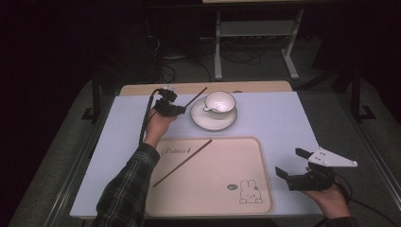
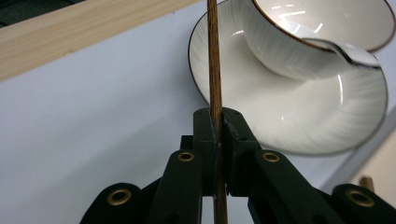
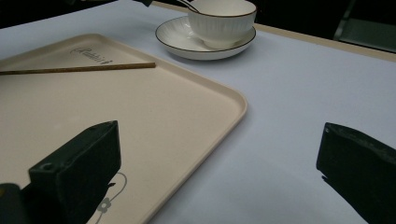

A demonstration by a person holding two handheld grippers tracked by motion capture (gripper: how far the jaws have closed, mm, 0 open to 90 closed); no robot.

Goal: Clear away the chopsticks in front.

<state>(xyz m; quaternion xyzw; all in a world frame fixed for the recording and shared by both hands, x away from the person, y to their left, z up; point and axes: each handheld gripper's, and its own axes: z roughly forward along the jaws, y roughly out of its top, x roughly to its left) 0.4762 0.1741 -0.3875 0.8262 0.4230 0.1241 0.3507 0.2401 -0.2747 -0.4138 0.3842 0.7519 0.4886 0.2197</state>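
Left claw (image 2: 219, 135) pinches one chopstick (image 2: 214, 60) beside the saucer (image 2: 289, 116).
I keep that pinch firm and level; my right claw (image 3: 219, 158) waits spread by the tray (image 3: 187, 93), near its second chopstick (image 3: 79, 69).

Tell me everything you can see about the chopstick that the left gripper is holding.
The held chopstick is a thin, straight, brown stick that looks like wood. The left gripper is shut on it, its two black jaws pinching it partway along, so the stick passes between them and runs on past their tips. In the high view it slants up and to the right from the gripper, beside the white saucer; whether it touches the saucer cannot be told. A matching chopstick lies on the beige tray.
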